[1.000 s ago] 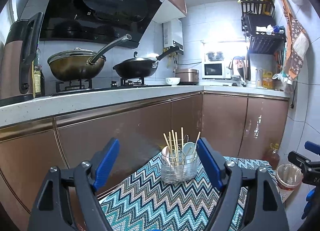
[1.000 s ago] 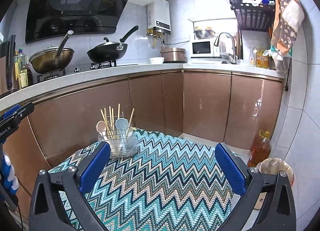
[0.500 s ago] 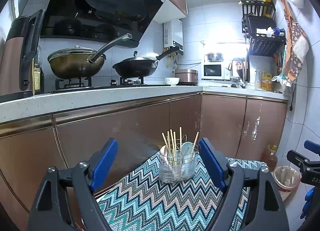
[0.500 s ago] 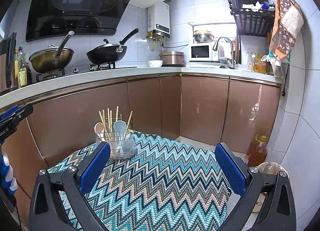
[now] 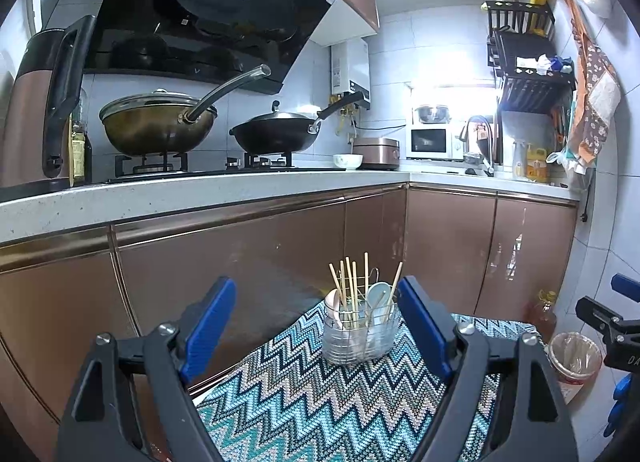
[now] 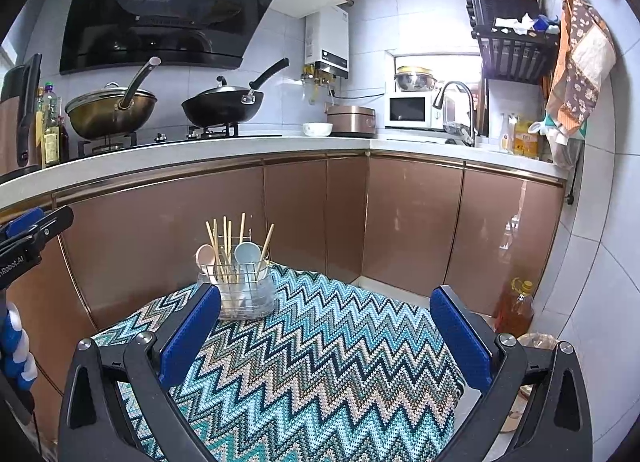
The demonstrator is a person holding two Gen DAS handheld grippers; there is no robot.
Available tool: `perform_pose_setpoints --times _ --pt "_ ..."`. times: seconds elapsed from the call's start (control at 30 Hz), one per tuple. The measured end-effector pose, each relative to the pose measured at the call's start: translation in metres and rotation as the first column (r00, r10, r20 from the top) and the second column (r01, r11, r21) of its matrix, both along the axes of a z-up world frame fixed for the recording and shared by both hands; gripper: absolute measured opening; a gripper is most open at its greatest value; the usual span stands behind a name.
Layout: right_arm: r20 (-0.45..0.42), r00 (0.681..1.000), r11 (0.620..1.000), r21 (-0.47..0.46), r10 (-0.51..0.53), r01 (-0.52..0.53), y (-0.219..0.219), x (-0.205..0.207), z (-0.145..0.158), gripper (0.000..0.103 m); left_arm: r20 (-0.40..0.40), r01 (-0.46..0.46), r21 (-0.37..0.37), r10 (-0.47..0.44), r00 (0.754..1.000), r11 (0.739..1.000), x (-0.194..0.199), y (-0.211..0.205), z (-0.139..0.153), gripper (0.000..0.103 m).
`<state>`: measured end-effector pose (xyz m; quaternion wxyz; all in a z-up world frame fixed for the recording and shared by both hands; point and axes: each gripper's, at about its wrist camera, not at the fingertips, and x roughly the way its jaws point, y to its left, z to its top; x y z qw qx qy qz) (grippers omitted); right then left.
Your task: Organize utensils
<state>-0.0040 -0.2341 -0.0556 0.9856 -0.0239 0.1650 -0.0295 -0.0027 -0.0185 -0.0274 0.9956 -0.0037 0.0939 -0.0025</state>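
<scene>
hovering both grippers over the zigzag cloth, utensils look already parked in the caddy

left gripper (image 5: 316, 326) has its jaws spread wide with nothing between the pads, and the clear utensil caddy (image 5: 362, 332) sits just ahead of it, nearer the right-side pad. right gripper (image 6: 326, 338) is spread wide and empty too, caddy (image 6: 245, 294) ahead and off toward its left pad. inside it: a bunch of wooden chopsticks (image 6: 226, 242) standing up, a pink spoon (image 6: 205, 256) and a pale blue spoon (image 6: 244, 252), bowls up. i don't see loose utensils on the zigzag cloth (image 6: 320, 362), so i'd guess it's basically done. if anything needs straightening, come in slow from above; that caddy looks light and tippy.
</scene>
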Motion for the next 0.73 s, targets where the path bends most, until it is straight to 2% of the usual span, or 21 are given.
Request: perform_pose_setpoints --times 0.3,0.43,0.73 --pt "0.009 1.000 1.000 -0.019 -0.003 0.003 0.004 -0.004 0.004 0.103 -0.021 0.006 0.019 -0.006 1.000 1.000 0.004 0.003 -0.001 0.082" --pt "0.019 1.000 1.000 -0.023 0.000 0.001 0.007 -0.006 0.007 0.103 -0.035 0.022 0.065 -0.019 0.999 0.998 0.006 0.007 0.003 0.082" --pt "0.044 0.999 0.999 -0.042 0.008 -0.006 0.012 -0.011 0.013 0.103 -0.006 0.039 0.086 -0.039 0.999 0.996 0.004 0.010 0.020 0.082"
